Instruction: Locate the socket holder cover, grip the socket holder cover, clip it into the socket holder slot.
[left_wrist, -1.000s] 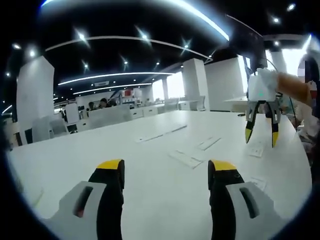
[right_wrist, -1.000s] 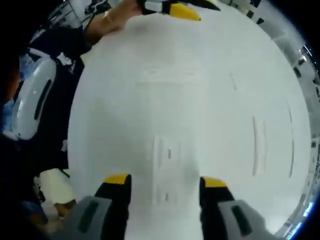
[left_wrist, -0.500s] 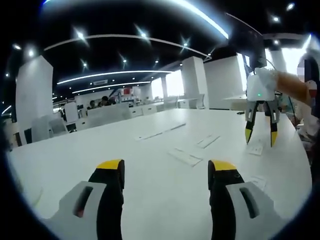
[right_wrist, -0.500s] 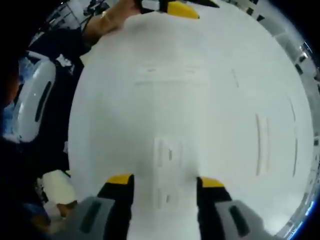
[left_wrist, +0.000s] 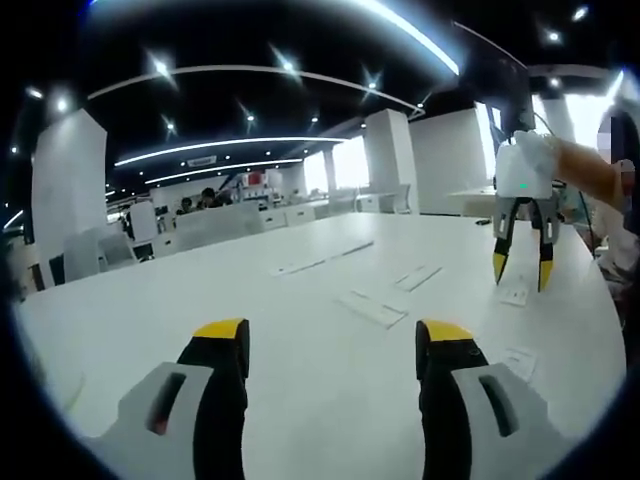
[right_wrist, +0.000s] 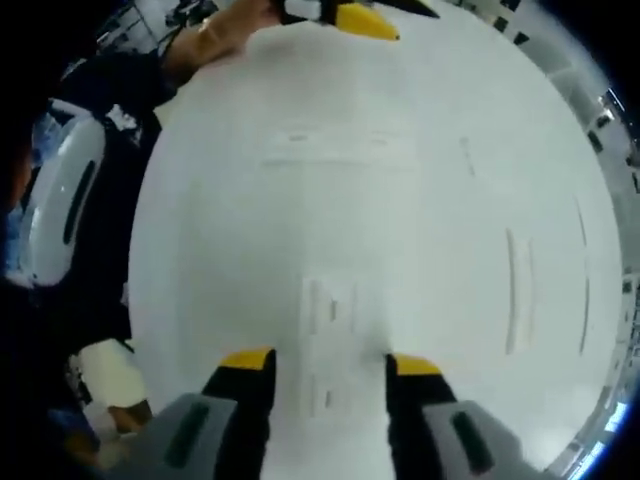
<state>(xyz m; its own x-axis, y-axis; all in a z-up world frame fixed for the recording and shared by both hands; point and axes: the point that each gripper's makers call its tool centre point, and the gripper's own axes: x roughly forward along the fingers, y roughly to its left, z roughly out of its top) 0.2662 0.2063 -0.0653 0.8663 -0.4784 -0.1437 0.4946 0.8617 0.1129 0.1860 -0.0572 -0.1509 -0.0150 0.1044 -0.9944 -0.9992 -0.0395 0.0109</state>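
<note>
A white socket piece with small dark slots lies flat on the white table, and a second white part sits just below it. My right gripper is open and points down at them, its yellow tips on either side of the lower part; whether they touch it is unclear. From the left gripper view, the right gripper hangs over a small white piece. My left gripper is open and empty, held low over the table. Its yellow tip shows at the top of the right gripper view.
Several flat white strips lie across the table, with another white piece near its edge. Long strips lie to the right of my right gripper. The person's body and a white device sit along the table's left side.
My right gripper's jaws have drawn a little closer together around the white parts. The left gripper has stayed where it was.
</note>
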